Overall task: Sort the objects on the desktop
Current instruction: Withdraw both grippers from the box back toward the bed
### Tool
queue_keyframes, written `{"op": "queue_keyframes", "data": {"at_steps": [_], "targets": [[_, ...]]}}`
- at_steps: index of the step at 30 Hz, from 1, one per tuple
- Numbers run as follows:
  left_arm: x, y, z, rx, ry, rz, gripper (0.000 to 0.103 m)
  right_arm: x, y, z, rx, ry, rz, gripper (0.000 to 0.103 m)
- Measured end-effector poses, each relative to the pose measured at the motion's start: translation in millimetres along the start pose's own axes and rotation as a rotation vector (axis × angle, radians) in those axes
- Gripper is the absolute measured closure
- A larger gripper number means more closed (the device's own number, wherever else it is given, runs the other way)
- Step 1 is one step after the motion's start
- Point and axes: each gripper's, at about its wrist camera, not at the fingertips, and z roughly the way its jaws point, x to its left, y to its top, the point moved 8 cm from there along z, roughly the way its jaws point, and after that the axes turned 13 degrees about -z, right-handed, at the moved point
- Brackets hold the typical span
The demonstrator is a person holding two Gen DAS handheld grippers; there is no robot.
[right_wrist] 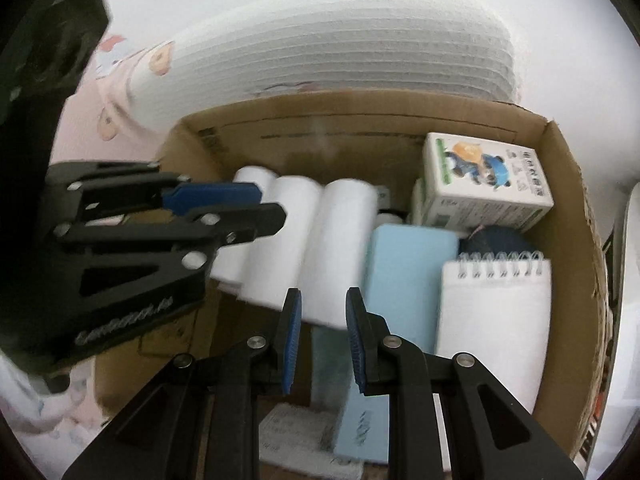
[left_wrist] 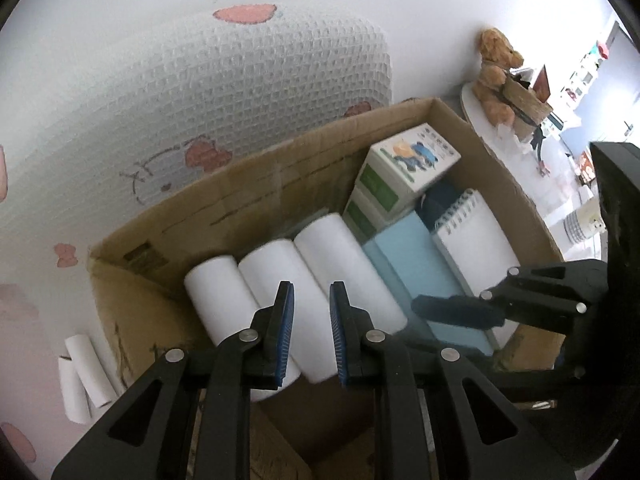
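Note:
An open cardboard box point(left_wrist: 240, 184) holds three white rolls point(left_wrist: 320, 256) lying side by side, a light blue notebook point(left_wrist: 408, 264), a white spiral notepad point(left_wrist: 476, 240), stacked cartoon-printed cartons point(left_wrist: 416, 156) and a dark blue round thing point(left_wrist: 436, 200). My left gripper point(left_wrist: 312, 286) hovers over the rolls, its jaws a narrow gap apart with nothing between them. My right gripper point(right_wrist: 323, 294) hangs over the rightmost roll point(right_wrist: 340, 240) and the blue notebook point(right_wrist: 404, 264), its pads slightly apart and empty. Each gripper shows in the other's view: the right point(left_wrist: 416, 306) and the left point(right_wrist: 272, 205).
Two loose white rolls point(left_wrist: 86, 372) lie outside the box at its left, on a pink-patterned cloth. A white waffle-weave cushion point(left_wrist: 240, 80) lies behind the box. A teddy bear point(left_wrist: 496, 72) sits on a round white stand at the far right.

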Motion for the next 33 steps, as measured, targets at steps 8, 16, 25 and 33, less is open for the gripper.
{"op": "queue_keyframes", "data": {"at_steps": [8, 16, 25, 33], "targets": [[14.6, -17.2, 12.0, 0.101, -0.035, -0.060, 0.085, 28.1, -7.4, 27.6, 0.073, 0.065, -0.012, 0.084], [14.8, -14.4, 19.8, 0.112, -0.051, -0.069, 0.085, 28.5, -3.3, 45.0, 0.104, 0.104, 0.030, 0.084], [6.3, -10.7, 29.5, 0.102, -0.048, -0.065, 0.085, 27.1, 2.2, 47.8, 0.106, 0.086, 0.030, 0.084], [11.5, -9.3, 15.5, 0.054, -0.065, -0.100, 0.085, 29.9, -2.9, 34.6, 0.070, 0.096, 0.053, 0.084]]}}
